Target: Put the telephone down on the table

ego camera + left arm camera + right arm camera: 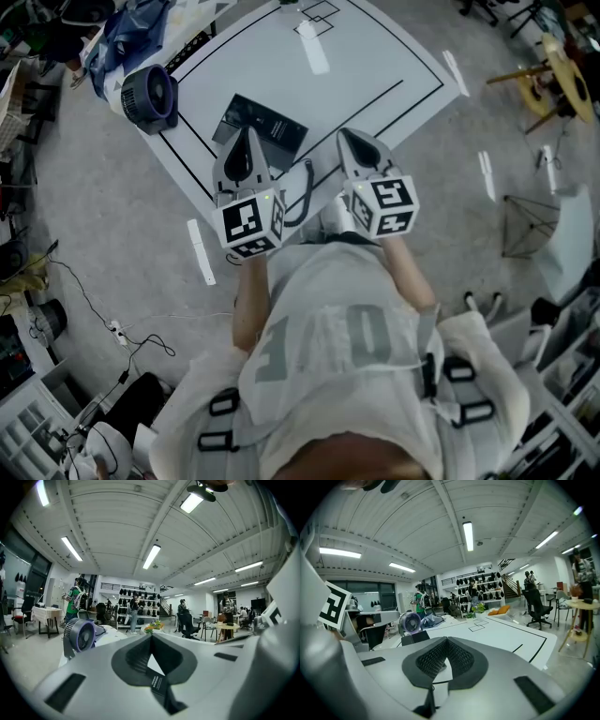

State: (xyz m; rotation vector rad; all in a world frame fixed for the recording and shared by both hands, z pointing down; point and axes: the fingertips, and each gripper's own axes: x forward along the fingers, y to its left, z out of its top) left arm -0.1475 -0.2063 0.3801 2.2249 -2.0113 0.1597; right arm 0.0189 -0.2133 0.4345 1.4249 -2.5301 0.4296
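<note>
- Looking at the table (375, 66) first: the big white top w/ black outlines is already carrying the telephone, so imo the step in hand is just backing out clean.
- Sitting at the far-left corner, the fan (150, 97) is well apart from the phone. It's not getting in the way, but I'd be pulling back toward the person, not sideways at it.
- The telephone (261, 127) is the flat black thing lying inside the outline, near its left line. It's looking settled, so nothing's needing a nudge, and poking it again is prob only risking a slide.
- The left gripper (151, 637) is holding its jaws pressed together, pinching nothing I can make out. A thin black printed tab (157, 682) is lying along the seam under the tips, and I can't tell if it's part of the gripper. From the head view its tip is hanging over the phone's near edge, so I'd be lifting it first, then drawing back.
- The right gripper (446, 640) is also pressed together at the tips and empty, pointing across the table just beside the phone. It's doing nothing useful rn, so I'd be keeping it quiet.
- A black cord (305, 192) is curving between the two grippers. I can't tell whose it is, but I'd be watching it isn't snagging on the way out.
</note>
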